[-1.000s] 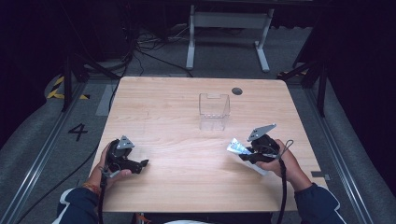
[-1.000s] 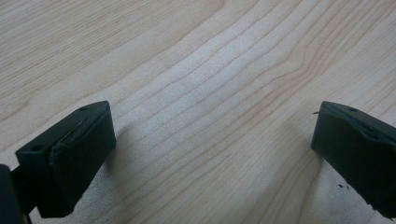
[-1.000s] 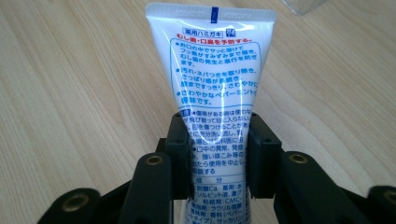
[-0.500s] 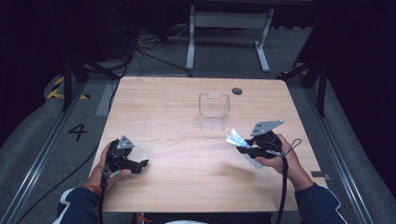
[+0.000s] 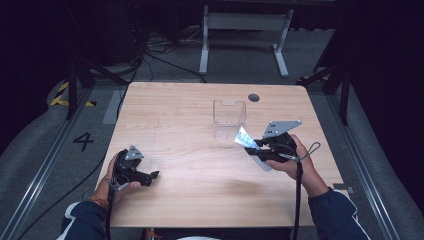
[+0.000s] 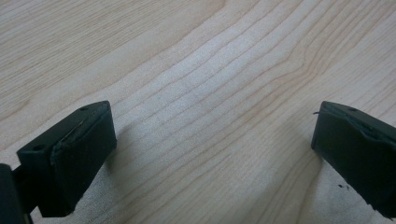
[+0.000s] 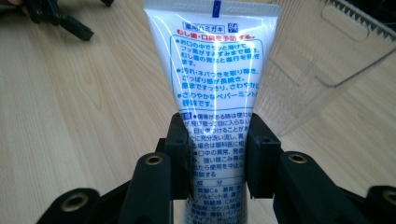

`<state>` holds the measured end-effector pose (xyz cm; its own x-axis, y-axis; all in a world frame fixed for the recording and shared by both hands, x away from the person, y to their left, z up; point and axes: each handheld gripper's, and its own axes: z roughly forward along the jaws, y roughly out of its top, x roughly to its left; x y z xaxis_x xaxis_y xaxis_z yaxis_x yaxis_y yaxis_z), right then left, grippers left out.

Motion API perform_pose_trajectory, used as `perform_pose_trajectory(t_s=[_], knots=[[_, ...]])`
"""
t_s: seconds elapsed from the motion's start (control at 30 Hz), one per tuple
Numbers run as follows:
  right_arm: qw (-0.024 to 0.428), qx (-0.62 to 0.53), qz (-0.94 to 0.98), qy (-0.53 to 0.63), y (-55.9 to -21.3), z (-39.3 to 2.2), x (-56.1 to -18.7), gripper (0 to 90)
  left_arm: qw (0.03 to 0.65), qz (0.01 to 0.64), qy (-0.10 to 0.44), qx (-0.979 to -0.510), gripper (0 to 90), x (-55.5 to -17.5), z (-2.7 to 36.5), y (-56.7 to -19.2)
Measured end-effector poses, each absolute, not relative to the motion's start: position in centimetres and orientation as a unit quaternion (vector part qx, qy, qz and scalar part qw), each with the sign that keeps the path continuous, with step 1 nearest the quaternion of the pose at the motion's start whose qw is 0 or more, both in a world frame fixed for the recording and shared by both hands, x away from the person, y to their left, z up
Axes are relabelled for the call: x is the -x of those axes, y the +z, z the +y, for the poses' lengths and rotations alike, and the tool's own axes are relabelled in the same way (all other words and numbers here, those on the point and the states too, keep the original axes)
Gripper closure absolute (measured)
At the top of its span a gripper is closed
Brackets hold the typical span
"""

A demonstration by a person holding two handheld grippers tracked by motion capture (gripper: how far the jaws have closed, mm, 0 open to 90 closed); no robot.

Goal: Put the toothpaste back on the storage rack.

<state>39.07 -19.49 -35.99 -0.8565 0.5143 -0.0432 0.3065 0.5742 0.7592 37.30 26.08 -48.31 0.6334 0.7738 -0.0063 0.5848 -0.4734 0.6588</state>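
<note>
High view: right tongs (image 5: 256, 148) raised over the right half of the wooden worktop (image 5: 200, 195), clenched on a white toothpaste tube (image 5: 245, 137) with blue and red print; crimped end of tube pointing up and left, toward a clear plastic box (image 5: 229, 117) standing upright just beyond it. Tube off the worktop, near the box but apart from it. Left tongs (image 5: 150, 176) resting low at the near left corner, held in the left hand (image 5: 120, 175), well apart from tube and box.

Left gripper view: 2 black jaws spread wide, released, bare wood grain between them.

Right gripper view: 2 jaws pressed against both sides of the tube (image 7: 215, 93), printed face up, crimped end farthest away; clear box (image 7: 322, 56) just to the right, behind the tube.
</note>
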Motion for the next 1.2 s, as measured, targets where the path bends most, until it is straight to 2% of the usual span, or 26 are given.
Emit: perform_pose_trajectory(t_s=[0.63,1.2], knots=[[0.147,-0.212,0.865,0.430,-32.3,-16.5,-41.2,68.1,0.319,0.402,0.148,-0.846,0.3,-37.3,26.1,-48.3],[0.150,-0.221,0.846,0.462,-31.0,-15.2,-44.0,68.1,0.319,0.402,0.148,-0.846,0.3,-37.3,26.1,-48.3]])
